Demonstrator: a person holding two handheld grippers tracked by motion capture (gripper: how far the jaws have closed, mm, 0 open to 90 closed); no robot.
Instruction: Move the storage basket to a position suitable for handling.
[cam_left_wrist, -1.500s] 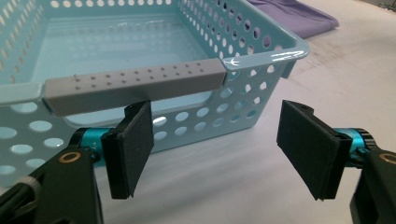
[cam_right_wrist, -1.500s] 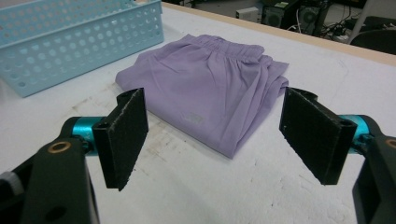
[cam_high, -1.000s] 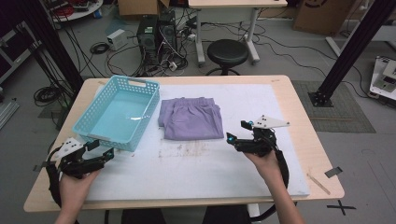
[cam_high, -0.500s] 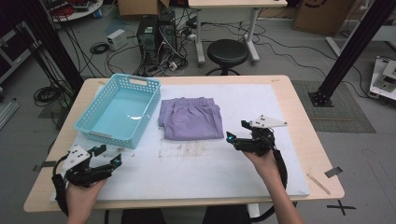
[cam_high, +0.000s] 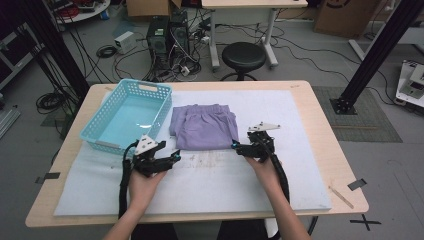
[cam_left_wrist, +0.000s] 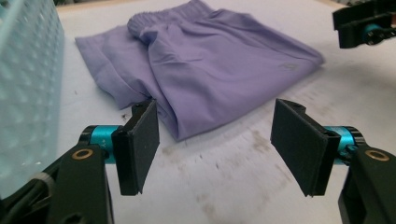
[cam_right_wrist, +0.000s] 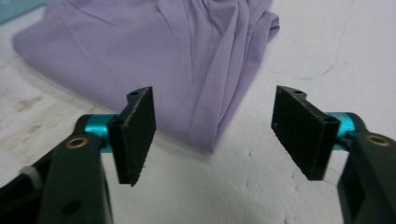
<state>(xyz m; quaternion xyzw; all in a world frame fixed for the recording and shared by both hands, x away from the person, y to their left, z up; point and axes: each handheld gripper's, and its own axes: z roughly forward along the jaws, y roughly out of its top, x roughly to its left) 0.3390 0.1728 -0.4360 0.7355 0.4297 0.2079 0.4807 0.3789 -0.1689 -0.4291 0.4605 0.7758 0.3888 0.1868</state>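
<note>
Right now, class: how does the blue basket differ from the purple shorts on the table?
The blue basket is a rigid, open, perforated container with upright walls; the purple shorts are soft cloth, folded flat. The basket lies left of the shorts. Both rest on the white mat.

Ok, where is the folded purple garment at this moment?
In the high view the folded purple garment lies mid-table on the white mat, just right of the blue basket, with the left gripper and right gripper at its near corners.

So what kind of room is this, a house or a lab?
Probably a lab or workshop: computer towers with tangled cables sit on the floor, black metal frame posts stand around the table, and a round stool waits behind.
</note>
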